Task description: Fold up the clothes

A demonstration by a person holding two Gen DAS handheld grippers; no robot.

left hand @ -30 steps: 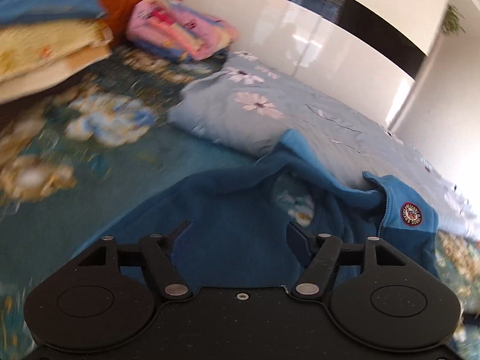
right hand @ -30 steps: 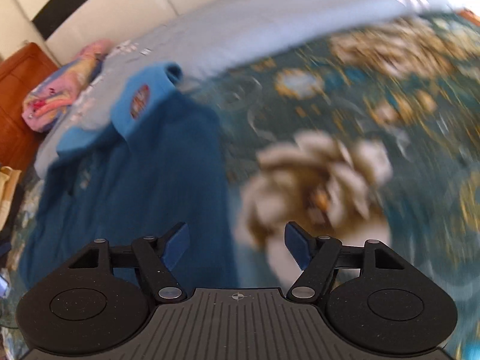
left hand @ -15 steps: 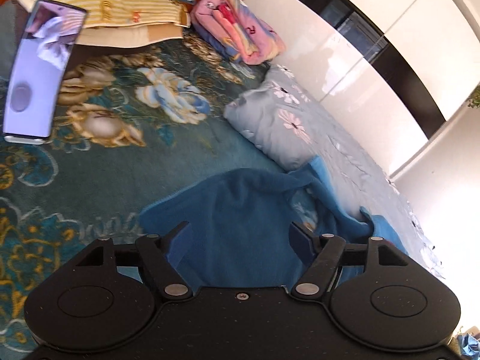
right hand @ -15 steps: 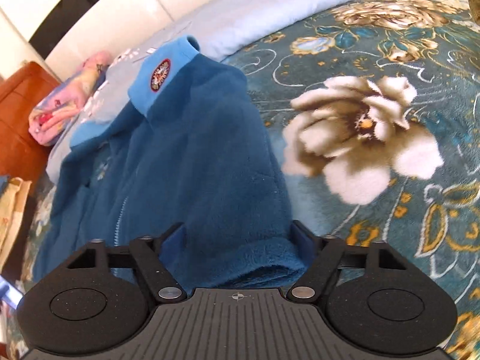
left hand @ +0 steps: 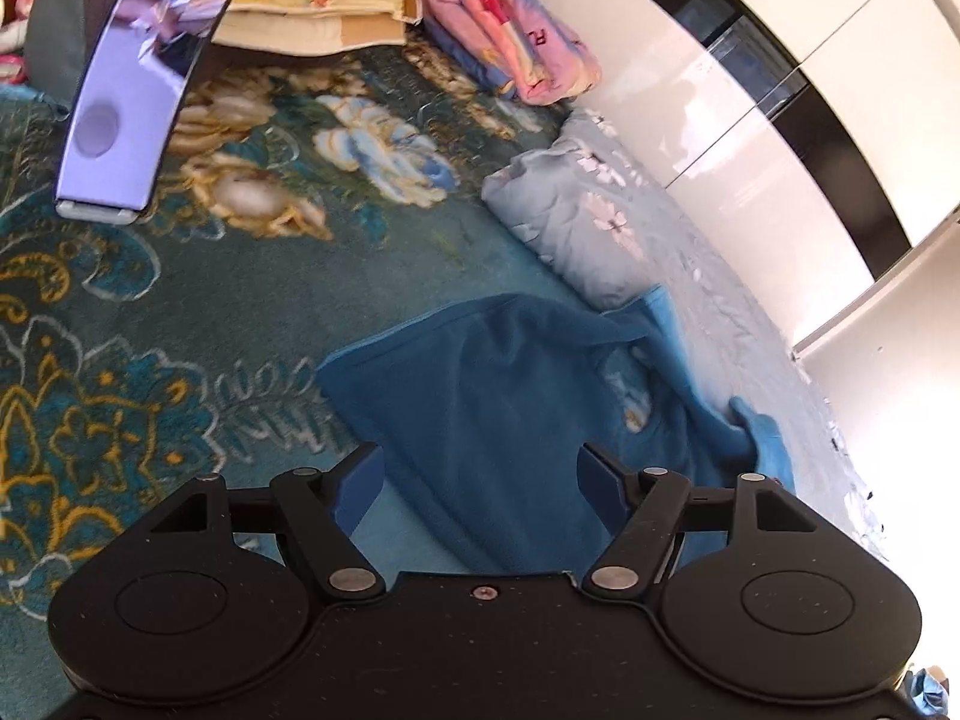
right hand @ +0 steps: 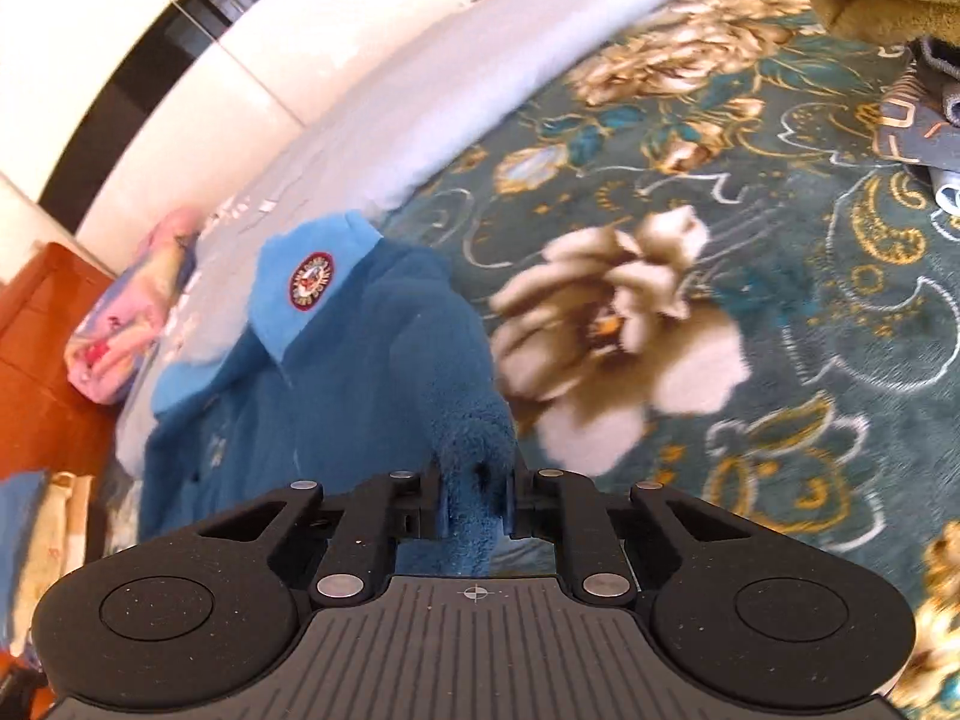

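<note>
Through the left wrist view, we hold our left gripper (left hand: 480, 480) with its jaws well apart, straddling the near edge of the blue fleece jacket (left hand: 510, 396) without pressing on it; the cloth lies just ahead of and beneath the fingers, spread on the teal floral blanket (left hand: 150, 420). Compared with a second ago, this gripper has swung along the hem, so a phone (left hand: 138, 96) now stands far ahead to the left, with a pale blue quilt (left hand: 576, 222) ahead to the right and a pink folded bundle (left hand: 516, 42) beyond it. Through the right wrist view, our right gripper (right hand: 477, 501) has just been closing, and its pads are now clamped on a bunched fold of the jacket's near edge, where half a second ago the fleece merely lay between open fingers. The collar with its round badge (right hand: 312, 281) lies ahead to the left, away from the tool. We judge that one corner is now secured, and that the left side must close on its own edge before we can lift and fold.
</note>
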